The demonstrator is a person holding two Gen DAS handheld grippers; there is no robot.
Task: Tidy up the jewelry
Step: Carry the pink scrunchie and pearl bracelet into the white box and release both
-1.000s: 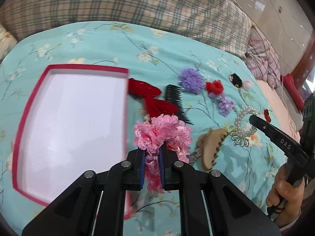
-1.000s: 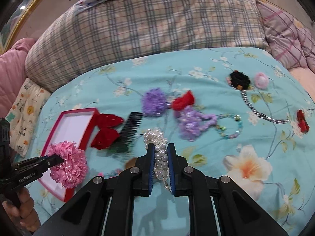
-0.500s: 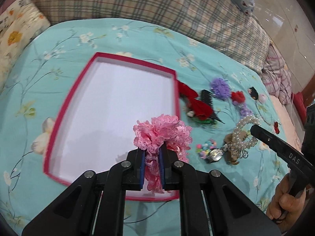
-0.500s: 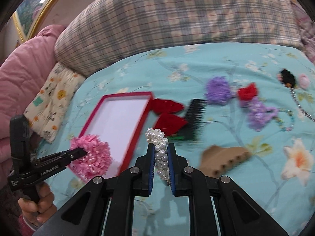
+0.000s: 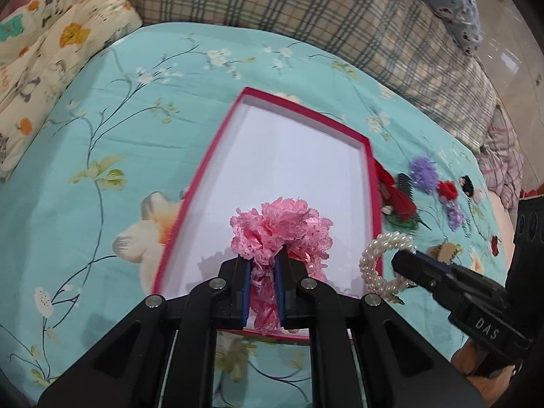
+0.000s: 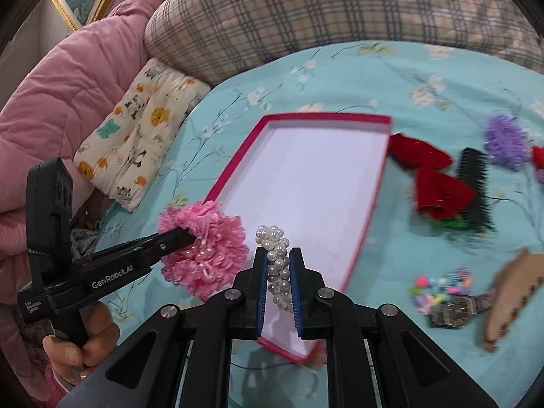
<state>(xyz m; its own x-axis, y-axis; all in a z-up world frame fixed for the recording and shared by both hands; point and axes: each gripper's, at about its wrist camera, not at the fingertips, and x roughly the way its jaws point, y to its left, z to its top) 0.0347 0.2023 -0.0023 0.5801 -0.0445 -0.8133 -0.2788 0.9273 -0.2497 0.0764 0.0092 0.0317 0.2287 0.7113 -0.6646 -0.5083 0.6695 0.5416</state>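
My left gripper is shut on a pink lace scrunchie and holds it over the near end of the red-rimmed white tray. My right gripper is shut on a pearl bracelet above the tray's near right corner. In the left wrist view the pearl bracelet hangs from the right gripper at the tray's right rim. In the right wrist view the pink scrunchie sits at the tray's near left corner, held by the left gripper.
Right of the tray on the teal floral bedspread lie red bows, a black comb, a purple scrunchie, a beaded item with a watch and a tan claw clip. Plaid pillows line the back; a pink quilt is left.
Both grippers carried their items left, from over the scattered accessories to above the tray's near end. The tray now fills the middle of both views.
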